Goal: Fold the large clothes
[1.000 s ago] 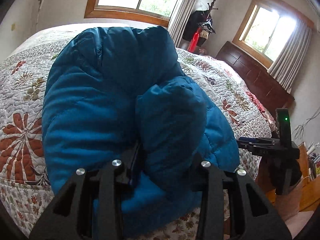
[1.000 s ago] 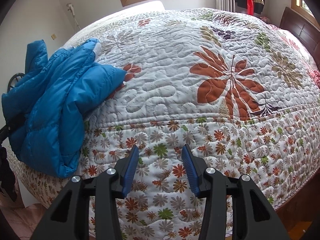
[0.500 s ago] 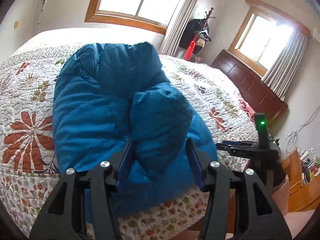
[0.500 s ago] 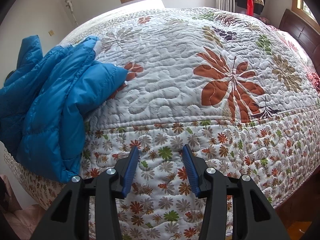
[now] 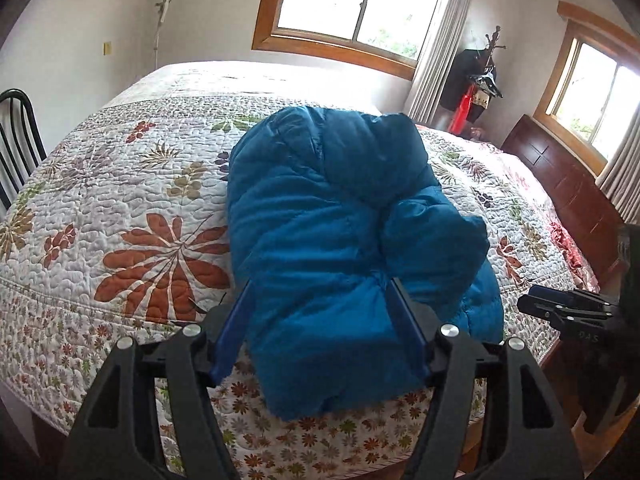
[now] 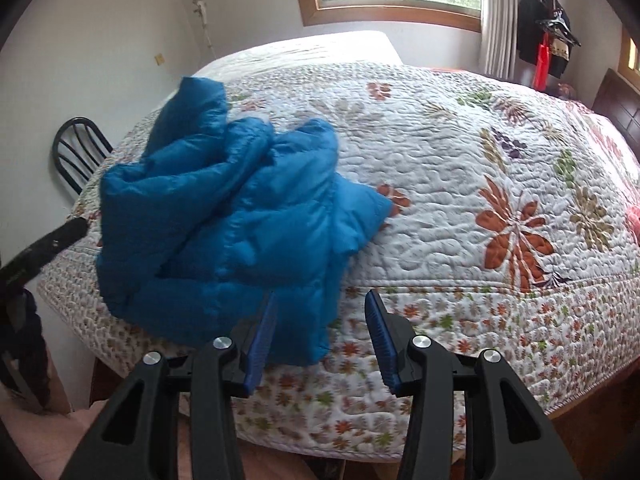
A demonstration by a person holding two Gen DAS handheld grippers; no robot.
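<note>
The bed (image 5: pixel 120 208) fills most of both my views, covered by a white quilted bedspread (image 6: pixel 460 184) printed with rust, green and purple leaves. The blue puffer jacket (image 5: pixel 332 248) lies bundled in a rough fold on that bedspread near the bed's near edge, with its lower hem spilling over the side; in my right wrist view it sits at about ten o'clock (image 6: pixel 224 216).

My left claw (image 5: pixel 320 320) is spread wide, its blue-padded fingers (image 5: pixel 234 328) standing either side of the near end of the jacket. Whether the pads press the fabric I cannot tell; nothing is pinched between them. My right claw (image 6: pixel 322 328) is likewise apart and holds nothing; its left pad overlaps the jacket's hem in the picture, and the bedspread's flowered border shows in the gap.

From the left wrist, my right claw appears at four o'clock (image 5: pixel 568 308), with small pale lettering on its body too blurred to read. A black metal chair (image 5: pixel 16 136) stands at nine o'clock beside the bed.
</note>
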